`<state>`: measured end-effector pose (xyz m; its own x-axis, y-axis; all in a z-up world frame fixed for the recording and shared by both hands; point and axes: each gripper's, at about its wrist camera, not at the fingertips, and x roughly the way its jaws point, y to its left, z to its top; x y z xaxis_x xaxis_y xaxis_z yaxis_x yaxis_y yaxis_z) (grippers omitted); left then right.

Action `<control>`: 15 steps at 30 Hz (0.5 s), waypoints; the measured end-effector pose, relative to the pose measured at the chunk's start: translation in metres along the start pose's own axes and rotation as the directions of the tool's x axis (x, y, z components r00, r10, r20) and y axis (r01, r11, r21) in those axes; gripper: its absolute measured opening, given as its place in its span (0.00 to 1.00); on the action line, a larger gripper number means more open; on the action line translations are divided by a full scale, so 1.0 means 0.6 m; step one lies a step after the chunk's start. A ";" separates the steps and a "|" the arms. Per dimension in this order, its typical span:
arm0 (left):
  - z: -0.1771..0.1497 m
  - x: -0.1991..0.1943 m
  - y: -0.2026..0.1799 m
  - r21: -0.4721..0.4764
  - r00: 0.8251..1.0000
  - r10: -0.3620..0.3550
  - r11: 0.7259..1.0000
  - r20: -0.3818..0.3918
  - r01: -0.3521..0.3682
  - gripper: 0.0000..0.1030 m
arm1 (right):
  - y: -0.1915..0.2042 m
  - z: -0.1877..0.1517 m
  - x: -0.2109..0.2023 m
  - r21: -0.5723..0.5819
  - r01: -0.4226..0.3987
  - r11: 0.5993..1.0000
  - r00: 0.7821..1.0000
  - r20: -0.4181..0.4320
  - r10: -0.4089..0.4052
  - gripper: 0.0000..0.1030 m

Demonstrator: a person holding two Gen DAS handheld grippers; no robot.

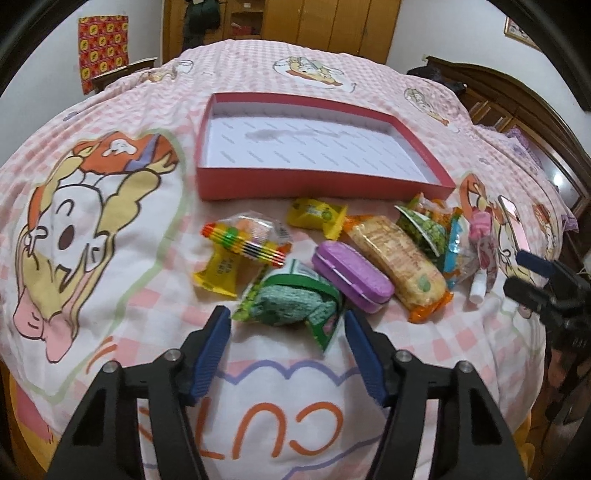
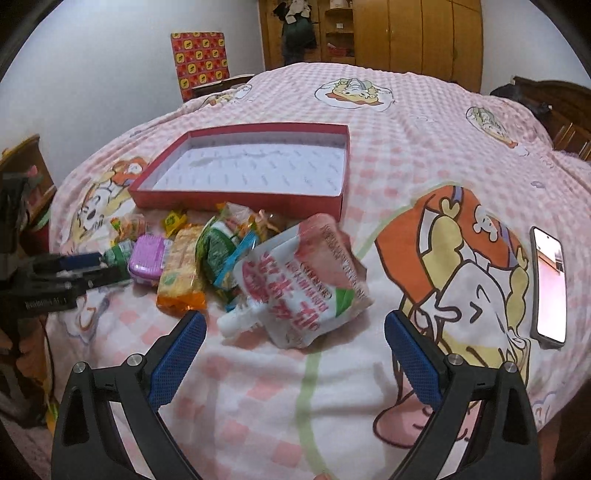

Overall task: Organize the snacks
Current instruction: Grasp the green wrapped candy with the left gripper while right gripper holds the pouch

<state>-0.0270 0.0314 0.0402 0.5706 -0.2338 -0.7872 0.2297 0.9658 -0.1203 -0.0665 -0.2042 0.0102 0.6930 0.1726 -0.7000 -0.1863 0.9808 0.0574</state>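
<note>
A shallow red box (image 1: 325,184) (image 2: 236,201) with a bare white inside lies on the bed. In front of it is a heap of snacks: yellow candies (image 1: 317,214), a rainbow-striped packet (image 1: 243,240), a purple tin (image 1: 351,280) and a long cracker pack (image 1: 399,262). My left gripper (image 1: 286,317) (image 2: 96,266) has its blue pads touching both sides of a crumpled green snack packet (image 1: 291,302). A pink spouted pouch (image 2: 303,280) (image 1: 484,251) lies just beyond my right gripper (image 2: 295,321) (image 1: 517,275). That gripper stands wide open and touches nothing.
A phone (image 2: 550,288) lies face up on the pink checked bedcover (image 2: 406,155), right of the pouch. A dark wooden headboard (image 1: 517,103) runs along the right; wardrobes (image 2: 406,33) stand behind. The bed's front edge is just below both grippers.
</note>
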 end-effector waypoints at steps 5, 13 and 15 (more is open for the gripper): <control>0.005 0.011 -0.003 0.002 1.000 0.011 1.000 -0.002 -0.011 0.61 | -0.017 0.014 0.019 0.055 -0.049 0.997 0.998 -0.022 0.050 0.97; 0.015 0.030 0.000 -0.018 1.000 -0.017 1.000 0.005 0.017 0.62 | -0.016 0.022 0.050 0.127 -0.098 0.987 0.994 -0.035 0.104 0.97; 0.019 0.036 0.001 -0.032 1.000 -0.019 0.999 0.012 0.019 0.63 | -0.013 0.023 0.053 0.119 -0.084 0.989 0.995 -0.037 0.089 0.94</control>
<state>-0.0056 0.0259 0.0302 0.5753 -0.2531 -0.7778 0.2155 0.9642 -0.1543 -0.0334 -0.2052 -0.0031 0.6476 0.2558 -0.7177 -0.1601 0.9666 0.2001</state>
